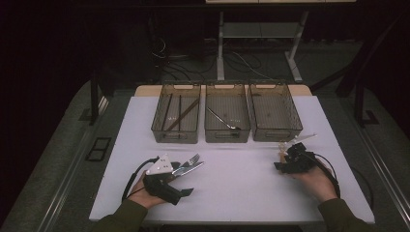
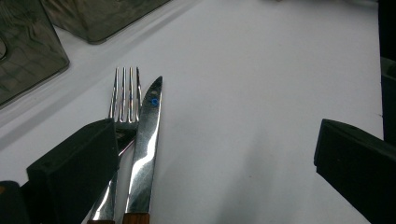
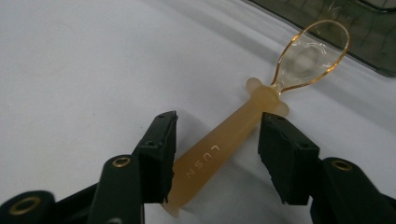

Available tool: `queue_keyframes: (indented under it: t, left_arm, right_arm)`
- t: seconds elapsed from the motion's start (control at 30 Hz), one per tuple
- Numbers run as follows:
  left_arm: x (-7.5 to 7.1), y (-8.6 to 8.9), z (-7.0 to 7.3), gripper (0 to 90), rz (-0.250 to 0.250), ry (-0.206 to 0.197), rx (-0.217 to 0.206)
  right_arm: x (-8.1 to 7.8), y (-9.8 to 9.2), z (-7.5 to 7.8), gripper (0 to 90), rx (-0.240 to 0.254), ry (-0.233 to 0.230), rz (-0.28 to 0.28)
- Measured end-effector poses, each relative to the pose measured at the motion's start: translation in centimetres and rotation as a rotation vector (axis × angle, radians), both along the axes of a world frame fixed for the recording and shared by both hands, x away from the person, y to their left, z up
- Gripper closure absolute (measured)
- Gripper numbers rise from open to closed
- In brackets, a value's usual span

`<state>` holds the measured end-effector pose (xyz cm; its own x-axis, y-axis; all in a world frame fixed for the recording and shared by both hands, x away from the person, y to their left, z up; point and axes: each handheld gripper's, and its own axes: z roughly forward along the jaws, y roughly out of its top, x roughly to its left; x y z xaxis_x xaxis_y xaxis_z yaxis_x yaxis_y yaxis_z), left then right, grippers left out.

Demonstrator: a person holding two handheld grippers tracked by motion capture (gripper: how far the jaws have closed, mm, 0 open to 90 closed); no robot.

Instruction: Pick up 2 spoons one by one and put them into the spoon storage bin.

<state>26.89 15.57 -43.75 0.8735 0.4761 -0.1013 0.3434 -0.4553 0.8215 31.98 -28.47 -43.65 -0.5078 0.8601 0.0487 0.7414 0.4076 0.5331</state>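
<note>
One light plastic spoon (image 3: 233, 140) lies between the spread right claw (image 3: 217, 156).
Stiff, probably slick; grip the thick handle, not the thin bowl. Left claw (image 2: 217, 163) gapes beside fork (image 2: 125, 93) and knife (image 2: 147, 140).

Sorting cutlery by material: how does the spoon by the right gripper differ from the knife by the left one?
The spoon is translucent amber plastic with a clear bowl; the knife is shiny metal with a brown wooden handle. The spoon lies alone between open jaws; the knife lies beside a fork. Both rest flat on the white table.
</note>
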Motion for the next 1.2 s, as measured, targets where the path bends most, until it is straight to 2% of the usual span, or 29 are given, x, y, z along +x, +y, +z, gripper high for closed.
queue_keyframes:
  t: [0.33, 0.63, 0.83, 1.2]
  left_arm:
    - [0.0, 0.0, 0.0, 0.0, 0.001, 0.001, -0.001]
    - [0.0, 0.0, 0.0, 0.0, 0.000, 0.000, 0.000]
    - [0.0, 0.0, 0.0, 0.0, 0.000, -0.002, 0.001]
    - [0.0, 0.0, 0.0, 0.0, 0.001, -0.002, 0.000]
  right_arm:
    - [0.0, -0.1, 0.1, 62.0, 0.024, 0.016, 0.022]
    - [0.0, 0.2, 0.1, 75.3, 0.008, 0.006, 0.060]
    - [0.0, 0.0, 0.2, 76.3, 0.023, 0.012, 0.084]
    - [-0.3, -0.8, 1.7, 76.3, 0.077, -0.026, 0.108]
